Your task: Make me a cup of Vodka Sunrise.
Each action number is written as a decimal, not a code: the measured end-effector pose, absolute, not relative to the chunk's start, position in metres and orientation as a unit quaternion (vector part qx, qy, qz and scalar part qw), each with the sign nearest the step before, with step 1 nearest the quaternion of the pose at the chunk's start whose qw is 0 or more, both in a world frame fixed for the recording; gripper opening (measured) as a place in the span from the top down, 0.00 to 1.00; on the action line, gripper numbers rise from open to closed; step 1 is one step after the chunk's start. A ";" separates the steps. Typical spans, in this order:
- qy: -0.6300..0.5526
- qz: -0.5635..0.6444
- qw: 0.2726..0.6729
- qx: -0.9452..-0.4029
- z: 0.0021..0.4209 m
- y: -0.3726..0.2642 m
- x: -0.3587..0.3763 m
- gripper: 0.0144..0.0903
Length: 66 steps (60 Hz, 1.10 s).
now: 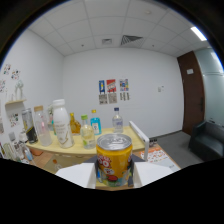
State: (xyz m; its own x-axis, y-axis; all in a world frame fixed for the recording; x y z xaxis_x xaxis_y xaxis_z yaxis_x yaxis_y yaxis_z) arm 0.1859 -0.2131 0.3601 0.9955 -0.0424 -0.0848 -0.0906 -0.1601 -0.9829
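A yellow and orange drink can (pixel 114 159) with a silver top stands upright between my two fingers, filling the space between them. My gripper (pixel 114 176) is shut on the can: the dark pads (pixel 95 173) press on its left and right sides. The can's bottom is hidden behind the gripper body. Beyond the can, on a wooden table (pixel 75 148), stand a white bottle (pixel 61 125), a small bottle of pale yellow liquid (pixel 88 134), a blue bottle (pixel 95 122) and a clear water bottle (pixel 117 121).
More clear bottles (pixel 42 125) and an amber bottle (pixel 75 124) stand at the table's left end, by a white shelf (pixel 14 112). A brown door (pixel 192 90) and a dark sofa (pixel 207 141) are to the right. Posters (pixel 113 91) hang on the far wall.
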 end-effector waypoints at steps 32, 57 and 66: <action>-0.128 -0.180 0.555 -0.802 0.156 -0.211 0.144 0.52; -0.487 -0.460 0.455 -0.587 0.201 -0.191 0.118 0.52; -0.579 -0.519 0.412 -0.475 0.205 -0.189 0.097 0.52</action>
